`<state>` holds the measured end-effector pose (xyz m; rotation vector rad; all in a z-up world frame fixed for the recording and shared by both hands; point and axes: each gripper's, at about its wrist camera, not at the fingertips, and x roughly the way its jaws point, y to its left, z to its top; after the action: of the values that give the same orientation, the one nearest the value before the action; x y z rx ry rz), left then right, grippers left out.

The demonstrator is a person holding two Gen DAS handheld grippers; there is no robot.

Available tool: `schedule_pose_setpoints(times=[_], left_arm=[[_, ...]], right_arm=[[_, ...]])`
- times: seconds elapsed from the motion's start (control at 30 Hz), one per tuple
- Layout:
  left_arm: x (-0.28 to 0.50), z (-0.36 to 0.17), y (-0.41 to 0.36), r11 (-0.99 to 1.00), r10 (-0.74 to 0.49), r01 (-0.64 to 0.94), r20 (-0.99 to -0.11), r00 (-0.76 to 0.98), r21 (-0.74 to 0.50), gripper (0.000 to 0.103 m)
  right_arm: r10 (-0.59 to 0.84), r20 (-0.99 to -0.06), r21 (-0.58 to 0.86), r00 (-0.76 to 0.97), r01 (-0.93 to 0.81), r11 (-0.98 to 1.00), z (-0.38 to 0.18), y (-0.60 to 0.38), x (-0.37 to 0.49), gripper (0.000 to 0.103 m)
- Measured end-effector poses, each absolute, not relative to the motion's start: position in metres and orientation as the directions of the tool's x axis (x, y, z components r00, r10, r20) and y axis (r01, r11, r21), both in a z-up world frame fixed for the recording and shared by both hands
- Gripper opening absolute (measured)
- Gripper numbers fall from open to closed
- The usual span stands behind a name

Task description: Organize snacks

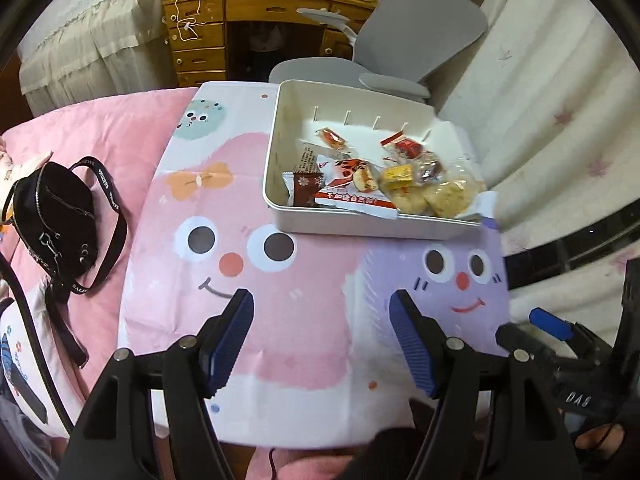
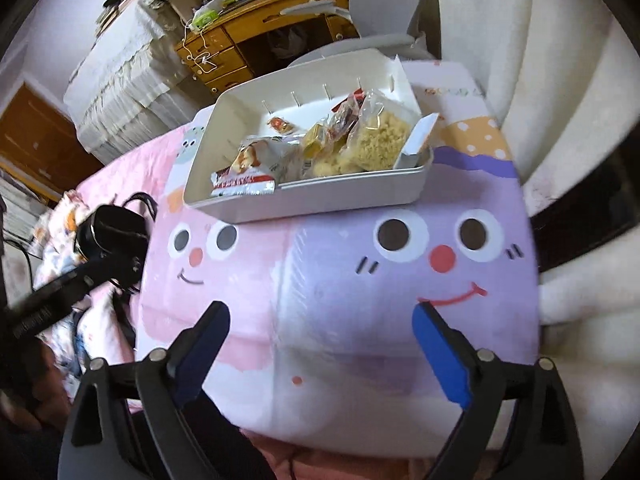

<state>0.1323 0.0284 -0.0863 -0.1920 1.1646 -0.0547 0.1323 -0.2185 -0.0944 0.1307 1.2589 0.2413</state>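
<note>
Your left claw (image 1: 322, 304) hangs above the cartoon cloth (image 1: 248, 312) with its blue pads (image 1: 230, 344) wide apart and nothing between them. Your right claw (image 2: 320, 316) is the same, spread apart and empty, over the purple smiling face (image 2: 432, 256) printed on this cloth. The snacks are all inside the white tray (image 1: 280, 204), which stands on the far part of the cloth, well apart from both claws. In the tray, a red and white packet (image 1: 352, 188) lies at the near wall, with a brown packet (image 1: 304, 184) just beside it on the left. Clear bags of pale crackers (image 1: 444, 196) fill the near right corner, and a small yellow packet (image 1: 396, 174) lies touching them. Two small red wrapped sweets (image 1: 332, 138) lie closer to the far wall. A black bag (image 1: 56, 220) with a long strap rests on the pink blanket (image 1: 108, 132), to the left of the cloth. Behind the tray stand a grey chair (image 1: 420, 36) and a wooden desk (image 1: 208, 36) with drawers.
</note>
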Motion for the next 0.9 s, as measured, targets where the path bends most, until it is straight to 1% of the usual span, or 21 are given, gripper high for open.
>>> schedule_pose_setpoints(times=[0.13, 0.3, 0.4, 0.47, 0.6, 0.63, 0.67, 0.73, 0.77, 0.9], left_arm=[[0.114, -0.056, 0.032, 0.987, -0.123, -0.039, -0.896, 0.427, -0.154, 0.069], [0.094, -0.027, 0.024, 0.991, -0.125, 0.015, -0.881, 0.457, -0.132, 0.069], [0.082, -0.015, 0.019, 0.995, -0.097, 0.025, -0.874, 0.477, -0.097, 0.07], [0.073, -0.008, 0.016, 0.997, -0.077, 0.038, -0.862, 0.5, -0.067, 0.076], [0.061, 0.001, 0.013, 0.999, -0.048, 0.043, -0.835, 0.548, -0.029, 0.082], [0.058, 0.003, 0.013, 0.999, -0.041, 0.044, -0.827, 0.561, -0.019, 0.086], [0.056, 0.004, 0.012, 0.999, -0.037, 0.046, -0.819, 0.573, -0.014, 0.092], [0.052, 0.005, 0.01, 0.999, -0.032, 0.047, -0.802, 0.596, -0.005, 0.1], [0.052, 0.005, 0.01, 0.999, -0.027, 0.046, -0.801, 0.599, 0.0, 0.102], [0.051, 0.008, 0.009, 0.999, 0.001, 0.035, -0.793, 0.61, 0.028, 0.102]], right_arm=[[0.231, -0.929, 0.205, 0.288, -0.119, 0.972, -0.068, -0.216, 0.108, 0.096], [0.274, -0.91, 0.238, 0.312, -0.147, 0.96, -0.029, -0.202, 0.083, 0.097], [0.262, -0.894, 0.211, 0.364, -0.173, 0.962, -0.007, -0.186, 0.065, 0.097], [0.253, -0.88, 0.194, 0.403, -0.182, 0.964, 0.005, -0.179, 0.056, 0.097], [0.215, -0.86, 0.175, 0.463, -0.129, 0.976, 0.014, -0.175, 0.044, 0.097], [0.217, -0.861, 0.18, 0.459, -0.124, 0.976, 0.013, -0.173, 0.04, 0.097], [0.222, -0.862, 0.186, 0.456, -0.123, 0.975, 0.012, -0.172, 0.038, 0.097], [0.216, -0.862, 0.185, 0.459, -0.112, 0.976, 0.011, -0.173, 0.037, 0.099], [0.205, -0.861, 0.182, 0.465, -0.095, 0.979, 0.011, -0.174, 0.038, 0.102], [0.167, -0.874, 0.154, 0.456, -0.065, 0.986, 0.007, -0.174, 0.038, 0.103]])
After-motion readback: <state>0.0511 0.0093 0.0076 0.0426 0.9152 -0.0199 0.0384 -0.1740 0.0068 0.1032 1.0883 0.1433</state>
